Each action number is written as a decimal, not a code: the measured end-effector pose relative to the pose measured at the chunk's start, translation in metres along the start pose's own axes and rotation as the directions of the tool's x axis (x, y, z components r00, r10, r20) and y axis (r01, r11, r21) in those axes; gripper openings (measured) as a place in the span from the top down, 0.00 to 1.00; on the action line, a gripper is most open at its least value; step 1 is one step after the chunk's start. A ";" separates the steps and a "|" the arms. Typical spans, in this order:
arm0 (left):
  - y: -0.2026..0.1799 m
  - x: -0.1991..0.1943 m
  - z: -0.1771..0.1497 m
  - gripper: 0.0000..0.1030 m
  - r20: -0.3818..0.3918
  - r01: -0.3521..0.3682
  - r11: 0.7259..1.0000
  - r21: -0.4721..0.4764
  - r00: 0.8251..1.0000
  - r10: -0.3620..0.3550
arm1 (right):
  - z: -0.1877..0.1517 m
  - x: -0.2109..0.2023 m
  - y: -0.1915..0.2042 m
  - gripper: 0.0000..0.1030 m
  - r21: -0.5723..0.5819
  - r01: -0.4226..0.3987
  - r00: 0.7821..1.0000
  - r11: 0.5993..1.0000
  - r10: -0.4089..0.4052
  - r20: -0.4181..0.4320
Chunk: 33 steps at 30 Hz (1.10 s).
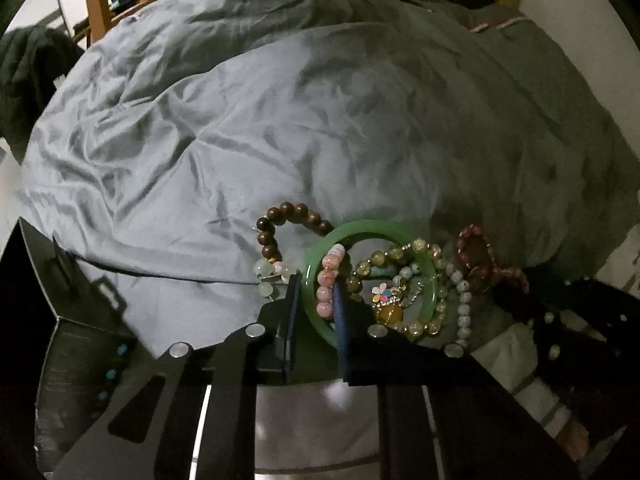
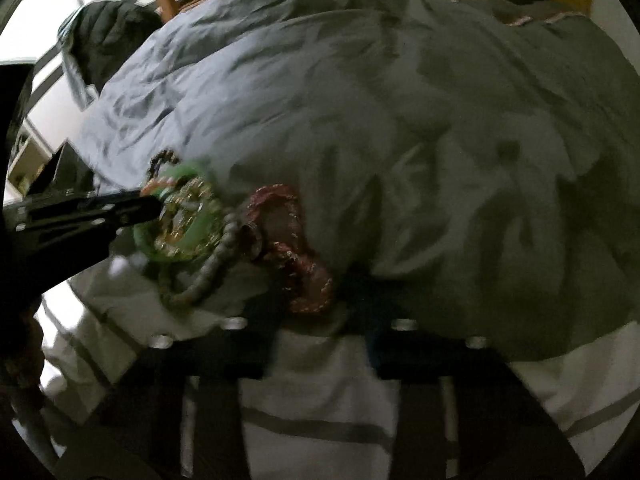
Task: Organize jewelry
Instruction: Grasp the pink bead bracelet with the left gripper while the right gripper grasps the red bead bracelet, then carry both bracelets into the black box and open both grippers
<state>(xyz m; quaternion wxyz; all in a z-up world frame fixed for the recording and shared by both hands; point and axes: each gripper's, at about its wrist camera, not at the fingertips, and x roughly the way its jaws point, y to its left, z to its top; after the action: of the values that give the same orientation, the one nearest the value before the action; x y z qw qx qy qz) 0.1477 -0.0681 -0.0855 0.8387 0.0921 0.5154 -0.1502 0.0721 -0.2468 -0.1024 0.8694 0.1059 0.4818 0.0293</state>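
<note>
Shows a bed [image 1: 240, 120] under a crumpled grey duvet, with a tangled heap of jewelry near its front edge; points both tongs steeply down into that heap. Has the left tongs [image 1: 317, 312] narrowed on the near rim of a green bangle [image 1: 360, 228], with a pink bead bracelet [image 1: 326, 280] caught between the same pads; probably means lifting both together, then shedding the beads partway. Leaves the right tongs [image 2: 320, 332] over a red bracelet [image 2: 280, 200], too blurred to tell whether clamped or clear of it; risks a pinch of duvet instead, or a plain miss. Finds the bangle ringed around a yellow bead bracelet [image 1: 424, 246] and a flower charm [image 1: 382, 292], overlapping a brown bead bracelet [image 1: 296, 212], near a white bead strand [image 1: 462, 300]; risks dragging the whole knot along if raised fast, scattering pieces off the bed edge. Risks the smooth bangle slipping from so slight a hold; risks snagging elastic threads through pulling the two tongs apart at once.
</note>
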 end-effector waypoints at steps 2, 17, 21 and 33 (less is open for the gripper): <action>0.002 -0.003 0.000 0.85 0.003 0.012 1.000 -0.011 1.000 -0.012 | 0.001 -0.004 -0.002 0.89 0.010 -0.016 1.000 1.000 0.016 0.017; -0.001 -0.055 -0.008 0.92 0.099 0.042 0.999 -0.014 0.994 -0.040 | 0.000 -0.065 0.014 0.92 -0.050 -0.065 0.982 0.997 0.073 0.172; 0.000 -0.071 -0.016 0.92 0.123 0.051 0.998 -0.028 0.991 -0.048 | -0.006 -0.076 0.007 0.92 -0.035 -0.056 0.982 0.998 0.061 0.177; 0.008 -0.119 -0.027 0.92 0.198 0.076 0.996 -0.053 0.978 -0.064 | -0.008 -0.130 -0.002 0.92 0.002 -0.203 0.958 0.979 0.198 0.207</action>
<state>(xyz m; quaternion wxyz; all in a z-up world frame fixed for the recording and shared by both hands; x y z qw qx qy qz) 0.0772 -0.0333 0.0083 0.8819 0.0334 0.4376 -0.1721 -0.0045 -0.2678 0.0013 0.9057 0.1666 0.3765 0.1005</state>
